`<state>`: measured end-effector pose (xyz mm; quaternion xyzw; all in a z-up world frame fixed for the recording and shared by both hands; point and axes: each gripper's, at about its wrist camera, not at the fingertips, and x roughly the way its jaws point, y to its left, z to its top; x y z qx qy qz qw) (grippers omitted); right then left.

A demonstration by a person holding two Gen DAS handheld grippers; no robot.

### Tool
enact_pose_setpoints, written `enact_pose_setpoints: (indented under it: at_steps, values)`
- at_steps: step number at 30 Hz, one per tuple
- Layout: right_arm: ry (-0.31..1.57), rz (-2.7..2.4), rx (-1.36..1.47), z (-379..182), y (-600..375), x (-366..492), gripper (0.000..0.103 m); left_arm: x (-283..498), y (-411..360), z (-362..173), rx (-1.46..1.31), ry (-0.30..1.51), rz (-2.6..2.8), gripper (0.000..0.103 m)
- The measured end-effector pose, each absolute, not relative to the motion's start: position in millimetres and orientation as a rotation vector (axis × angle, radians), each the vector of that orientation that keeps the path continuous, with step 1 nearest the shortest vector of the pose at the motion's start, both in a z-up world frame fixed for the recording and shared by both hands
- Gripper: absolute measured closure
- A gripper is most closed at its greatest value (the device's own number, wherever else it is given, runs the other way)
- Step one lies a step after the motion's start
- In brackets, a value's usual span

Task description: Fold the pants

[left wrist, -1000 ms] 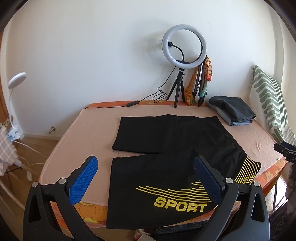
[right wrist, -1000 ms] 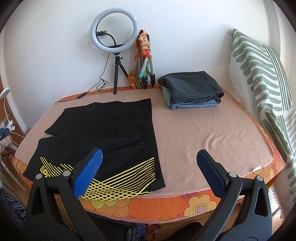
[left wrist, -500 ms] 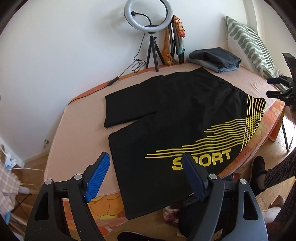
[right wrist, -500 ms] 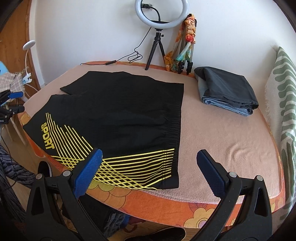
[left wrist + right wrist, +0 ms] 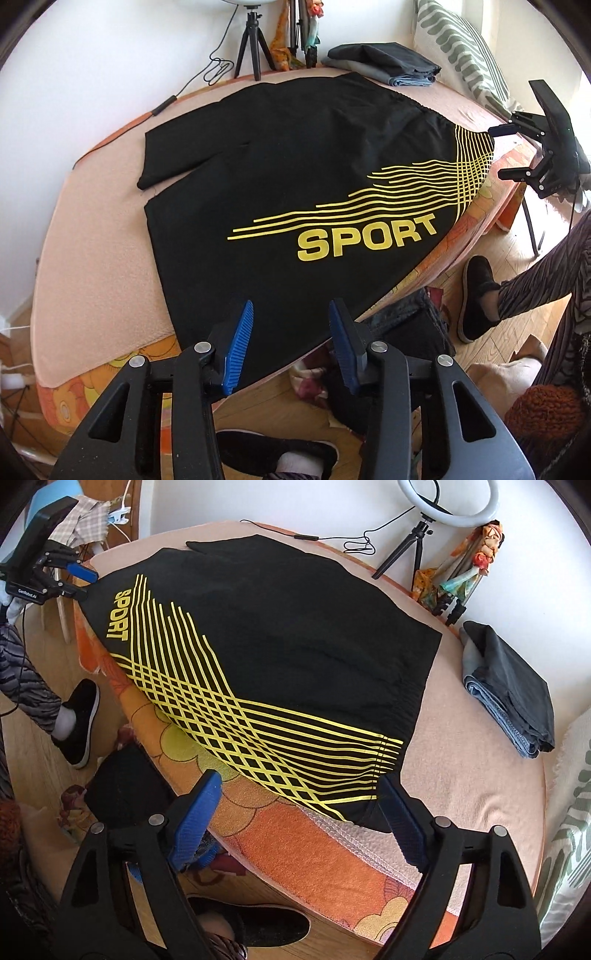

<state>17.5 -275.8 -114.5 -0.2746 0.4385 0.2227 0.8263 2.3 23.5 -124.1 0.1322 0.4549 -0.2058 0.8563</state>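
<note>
Two claws hang at the near edge of the bed, both spread and empty. The left claw (image 5: pixel 290 334) has its blue pads moderately apart, straddling the hem corner of the near leg of the pants (image 5: pixel 295 173) where it droops over the edge, but not pinching it. The right claw (image 5: pixel 301 805) is spread wider; its right pad sits at, perhaps touching, the waistband corner with the yellow lines, while its left pad is off the cloth, over the flowered side of the bed (image 5: pixel 332 849). The pants lie flat across the bed's peach cover, waistband toward the folded clothes (image 5: pixel 513 686), legs toward the far side. They look thin, light, limp and somewhat slick, so they should drape and slide easily; the near hem corner and near waistband corner are the natural holds.
</note>
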Motion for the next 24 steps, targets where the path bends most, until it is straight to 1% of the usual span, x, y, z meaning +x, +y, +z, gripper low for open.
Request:
enact_pose_setpoints:
  at_steps: [4,6,7,9,10,11,12,13,14,15,16,23,24]
  values:
    - [0.923,0.459,-0.64,-119.7,-272.3,19.7,0.022,3.3,25.4,-126.3,0.276,0.963,-0.457,0.062]
    - [0.916,0.445,-0.658,-121.1,-271.5,21.5,0.024,3.6,26.0,-125.5,0.28,0.958,-0.46,0.062]
    - [0.913,0.435,-0.67,-121.9,-271.1,23.0,0.027,3.3,26.4,-125.1,0.282,0.957,-0.462,0.062]
    - [0.913,0.421,-0.694,-123.3,-270.5,24.9,0.037,3.5,26.3,-124.6,0.288,0.954,-0.467,0.062]
    - [0.915,0.42,-0.7,-123.5,-270.3,26.0,0.048,3.5,26.4,-124.4,0.288,0.952,-0.472,0.062]
    - [0.919,0.415,-0.7,-123.1,-270.5,27.9,0.062,3.5,26.1,-124.5,0.288,0.952,-0.479,0.062]
    - [0.922,0.412,-0.698,-122.8,-270.2,29.4,0.069,2.9,24.8,-124.6,0.291,0.951,-0.488,0.06]
    - [0.923,0.407,-0.693,-121.6,-270.5,30.9,0.083,1.4,23.2,-124.8,0.3,0.948,-0.494,0.058]
    - [0.919,0.4,-0.688,-119.7,-270.7,32.4,0.091,-0.1,21.1,-125.0,0.312,0.943,-0.502,0.054]
    - [0.912,0.393,-0.681,-116.9,-271.1,33.7,0.093,-2.2,18.4,-125.6,0.325,0.939,-0.514,0.051]
    - [0.904,0.385,-0.672,-113.1,-271.6,35.7,0.095,-4.0,15.0,-126.2,0.342,0.937,-0.522,0.049]
    - [0.863,0.344,-0.603,-90.8,-272.2,50.5,0.099,-4.1,3.2,-136.3,0.478,0.924,-0.485,0.048]
    - [0.86,0.344,-0.597,-89.0,-271.8,50.7,0.099,-1.9,4.5,-137.7,0.492,0.926,-0.462,0.045]
